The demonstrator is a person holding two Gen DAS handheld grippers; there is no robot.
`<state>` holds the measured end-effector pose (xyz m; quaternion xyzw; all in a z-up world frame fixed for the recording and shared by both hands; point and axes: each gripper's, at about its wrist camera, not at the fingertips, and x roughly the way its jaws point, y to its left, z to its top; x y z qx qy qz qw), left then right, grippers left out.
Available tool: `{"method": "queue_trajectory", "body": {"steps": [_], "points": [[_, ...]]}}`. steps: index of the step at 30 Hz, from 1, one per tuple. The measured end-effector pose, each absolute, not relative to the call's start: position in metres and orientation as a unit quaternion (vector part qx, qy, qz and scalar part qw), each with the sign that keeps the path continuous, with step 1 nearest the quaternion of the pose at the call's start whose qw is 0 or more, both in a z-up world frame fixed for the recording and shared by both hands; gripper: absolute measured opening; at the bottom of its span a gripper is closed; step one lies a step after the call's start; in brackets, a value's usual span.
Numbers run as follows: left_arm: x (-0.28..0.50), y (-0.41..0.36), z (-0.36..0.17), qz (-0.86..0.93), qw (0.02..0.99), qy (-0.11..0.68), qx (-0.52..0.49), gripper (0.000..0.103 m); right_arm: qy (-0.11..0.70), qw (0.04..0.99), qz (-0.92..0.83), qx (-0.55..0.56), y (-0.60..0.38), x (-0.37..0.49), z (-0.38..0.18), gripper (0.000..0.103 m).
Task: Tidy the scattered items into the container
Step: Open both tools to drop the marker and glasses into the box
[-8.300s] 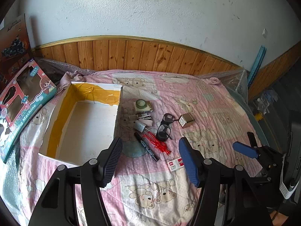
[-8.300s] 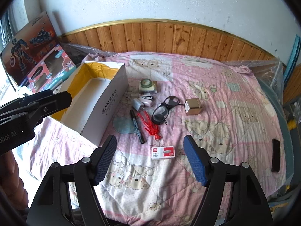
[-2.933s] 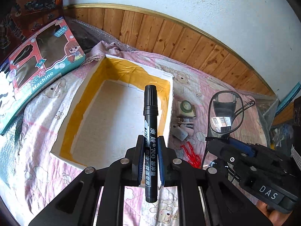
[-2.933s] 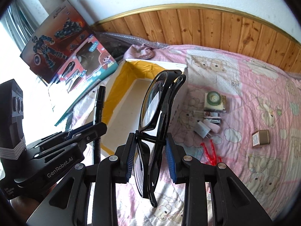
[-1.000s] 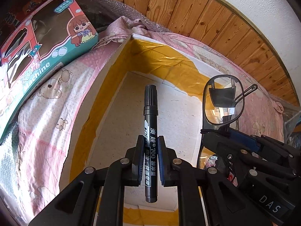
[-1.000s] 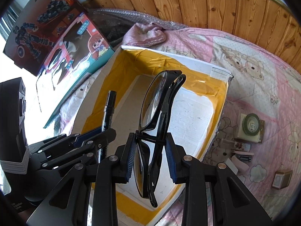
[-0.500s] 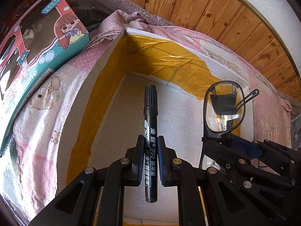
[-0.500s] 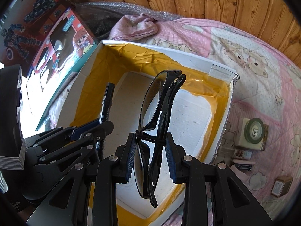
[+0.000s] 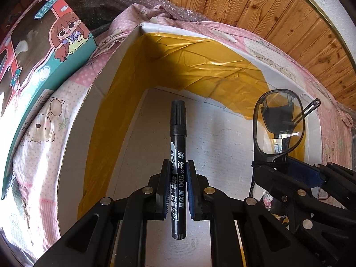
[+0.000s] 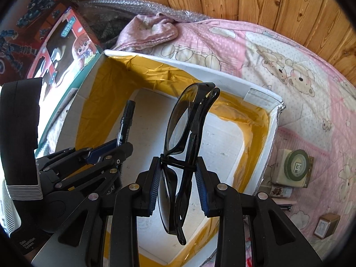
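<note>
- Two tools hang over the open box, each gripping one item: the left tool [image 9: 178,185] is pinched narrow on a black marker [image 9: 178,155], the right tool [image 10: 179,187] is clamped on a pair of folded glasses [image 10: 189,138].
- Marker: held near mid-barrel, cap pointing forward and away, above the white floor of the box [image 9: 222,146]. It looks light, stiff and smooth-sided; a mid-barrel hold suits it, and it will likely roll once freed.
- Glasses: caught at the bridge area between the pads, lenses standing on edge, one arm sticking up. They look light but fragile, with slick lenses; the frame, not the lens, is the place to hold, and a low release seems wise.
- Box: white card with yellow tape lining the inner walls, its floor bare where visible.
- Bed: the box sits toward the left side of a pink bear-print quilt [image 10: 300,71]. Near the box's right wall lie a green tape roll [image 10: 297,163] on a small pack and a little tan box [image 10: 327,225], not yet tidied.
- Room: toy boxes [image 9: 40,51] lean at the bed's left edge; bubble wrap and wood panelling [image 10: 267,2] run along the far edge.
</note>
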<state>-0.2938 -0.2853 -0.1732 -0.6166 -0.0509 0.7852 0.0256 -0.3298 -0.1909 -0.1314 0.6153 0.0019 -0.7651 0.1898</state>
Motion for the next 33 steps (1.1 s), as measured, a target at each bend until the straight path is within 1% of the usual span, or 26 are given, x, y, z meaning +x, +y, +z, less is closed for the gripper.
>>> {"method": "queue_trajectory", "body": {"steps": [5, 6, 7, 8, 9, 10, 21, 28, 33], "points": [[-0.304, -0.287, -0.178, 0.782, 0.032, -0.061, -0.62, 0.014, -0.002, 0.191, -0.769, 0.61, -0.188, -0.331, -0.129, 0.036], [-0.306, -0.289, -0.178, 0.781, 0.032, -0.067, -0.621, 0.016, -0.005, 0.19, -0.773, 0.606, -0.186, -0.33, -0.126, 0.036], [-0.308, -0.29, -0.179, 0.78, 0.03, -0.072, -0.621, 0.023, -0.008, 0.19, -0.775, 0.603, -0.185, -0.328, -0.124, 0.036], [-0.309, -0.291, -0.178, 0.782, 0.026, -0.074, -0.618, 0.038, -0.013, 0.189, -0.778, 0.599, -0.183, -0.327, -0.121, 0.036], [-0.308, -0.293, -0.175, 0.786, 0.02, -0.074, -0.613, 0.047, -0.018, 0.188, -0.781, 0.596, -0.181, -0.324, -0.117, 0.036], [-0.306, -0.293, -0.172, 0.791, 0.017, -0.072, -0.607, 0.053, -0.022, 0.186, -0.783, 0.593, -0.18, -0.322, -0.113, 0.036], [-0.268, -0.306, -0.149, 0.798, 0.027, -0.084, -0.596, 0.053, -0.068, 0.211, -0.773, 0.595, -0.175, -0.296, -0.102, 0.036], [-0.236, -0.301, -0.12, 0.814, 0.028, -0.065, -0.576, 0.052, -0.07, 0.225, -0.777, 0.584, -0.182, -0.264, -0.084, 0.032], [-0.21, -0.304, -0.098, 0.826, 0.03, -0.06, -0.559, 0.053, -0.07, 0.229, -0.783, 0.575, -0.184, -0.237, -0.068, 0.032]]}}
